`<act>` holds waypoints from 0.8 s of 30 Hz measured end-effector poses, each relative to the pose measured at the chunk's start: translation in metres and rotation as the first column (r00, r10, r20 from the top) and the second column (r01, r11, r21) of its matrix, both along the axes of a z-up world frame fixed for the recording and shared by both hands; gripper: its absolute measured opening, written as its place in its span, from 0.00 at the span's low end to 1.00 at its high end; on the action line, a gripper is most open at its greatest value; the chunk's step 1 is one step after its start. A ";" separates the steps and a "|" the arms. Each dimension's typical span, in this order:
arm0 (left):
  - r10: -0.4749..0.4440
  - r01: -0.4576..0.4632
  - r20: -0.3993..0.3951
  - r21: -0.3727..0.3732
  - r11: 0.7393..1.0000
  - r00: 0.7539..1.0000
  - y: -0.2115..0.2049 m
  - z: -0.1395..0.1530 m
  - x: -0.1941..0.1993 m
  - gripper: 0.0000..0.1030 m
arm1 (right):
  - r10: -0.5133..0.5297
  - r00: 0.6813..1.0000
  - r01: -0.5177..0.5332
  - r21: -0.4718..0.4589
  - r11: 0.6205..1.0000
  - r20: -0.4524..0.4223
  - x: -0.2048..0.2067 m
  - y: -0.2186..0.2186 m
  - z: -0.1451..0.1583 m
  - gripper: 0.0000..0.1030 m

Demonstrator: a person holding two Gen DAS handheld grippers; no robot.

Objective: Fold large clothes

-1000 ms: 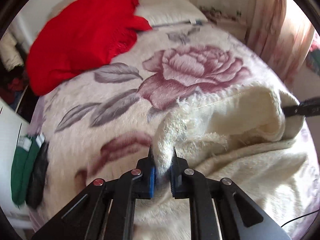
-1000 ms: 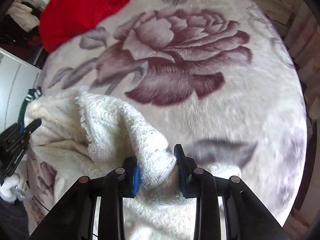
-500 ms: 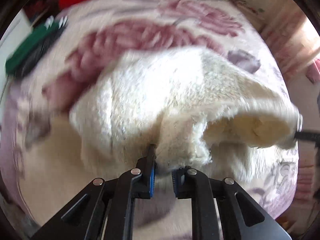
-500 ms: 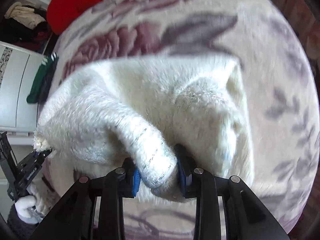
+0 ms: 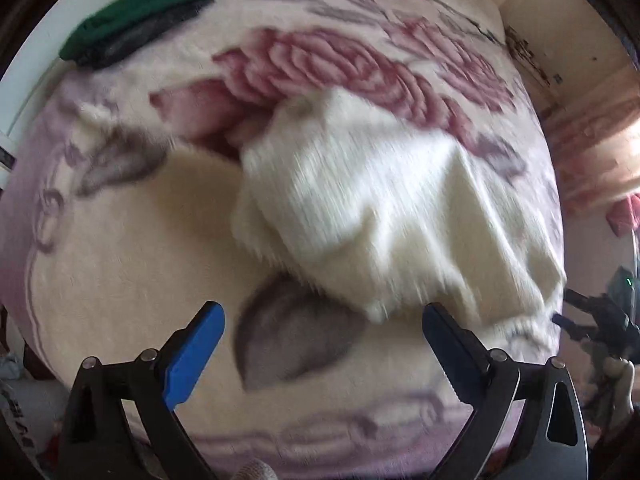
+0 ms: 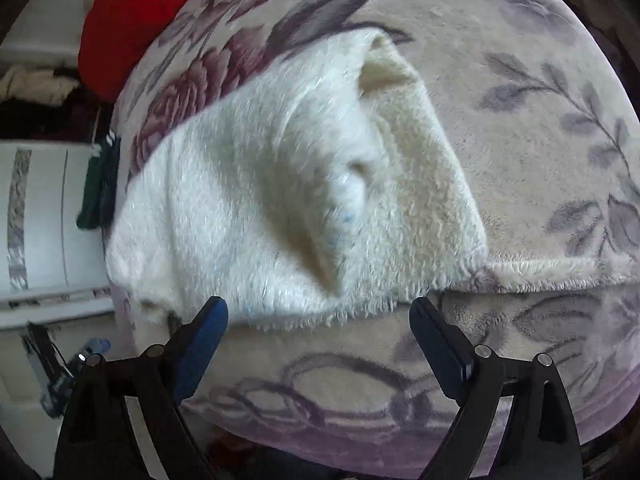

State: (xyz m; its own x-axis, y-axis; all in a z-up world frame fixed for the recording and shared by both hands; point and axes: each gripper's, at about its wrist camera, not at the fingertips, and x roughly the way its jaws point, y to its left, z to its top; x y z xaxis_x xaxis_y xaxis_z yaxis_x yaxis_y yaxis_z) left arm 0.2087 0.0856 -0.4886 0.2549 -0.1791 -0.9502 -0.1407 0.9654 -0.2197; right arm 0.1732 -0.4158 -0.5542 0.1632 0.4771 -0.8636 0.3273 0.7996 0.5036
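Note:
A fluffy cream-white garment (image 5: 380, 208) lies in a loose folded heap on the rose-patterned bed blanket (image 5: 120, 240). It also shows in the right wrist view (image 6: 288, 184), with one fold standing up. My left gripper (image 5: 322, 320) is open and empty, just short of the garment's near edge. My right gripper (image 6: 318, 312) is open and empty, at the garment's near fringe, apart from it. The right gripper also appears at the right edge of the left wrist view (image 5: 588, 320).
A red garment (image 6: 132, 20) lies at the head of the bed. Folded green and dark clothes (image 5: 136, 24) sit near the bed's left edge. A white cabinet (image 6: 44, 216) stands beside the bed. The blanket's front edge (image 6: 400, 432) drops off below my grippers.
Both grippers opened and let go of the white garment. It dropped onto the blanket, and both grippers pulled back toward the bed's front edge.

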 end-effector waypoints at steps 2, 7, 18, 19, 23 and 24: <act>0.037 -0.038 0.023 0.045 0.998 0.999 0.011 -0.005 0.036 0.98 | -0.102 0.995 0.101 0.055 0.993 0.014 0.017 -0.021 -0.005 0.91; -0.033 0.033 -0.043 0.016 0.999 0.999 0.013 -0.037 0.127 0.96 | -0.142 0.989 0.147 0.157 0.977 -0.041 0.070 -0.031 -0.036 0.91; -0.102 0.094 -0.131 -0.066 0.993 0.986 0.004 -0.055 0.175 0.96 | -0.053 0.987 0.056 0.016 0.998 -0.152 0.106 -0.037 -0.062 0.26; -0.113 0.100 -0.164 -0.086 0.991 0.980 0.001 -0.064 0.179 0.96 | -0.006 0.984 0.009 0.014 1.000 -0.177 0.107 -0.030 -0.067 0.40; -0.178 0.154 -0.253 -0.111 0.982 0.951 -0.014 -0.103 0.195 0.96 | -0.017 0.989 0.021 0.028 0.999 -0.145 0.110 -0.041 -0.053 0.58; -0.201 0.176 -0.263 -0.116 0.978 0.944 -0.020 -0.112 0.199 0.95 | -0.044 0.991 0.051 0.048 0.998 -0.123 0.112 -0.048 -0.048 0.63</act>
State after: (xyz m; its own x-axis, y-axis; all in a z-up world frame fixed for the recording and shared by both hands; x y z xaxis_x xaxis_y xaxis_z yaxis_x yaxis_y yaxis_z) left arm 0.4077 0.0656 -0.6007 -0.0577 -0.2859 -0.9565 -0.0244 0.9582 -0.2849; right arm 0.2852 -0.4634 -0.6022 0.0816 0.5148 -0.8534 0.4258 0.7562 0.4969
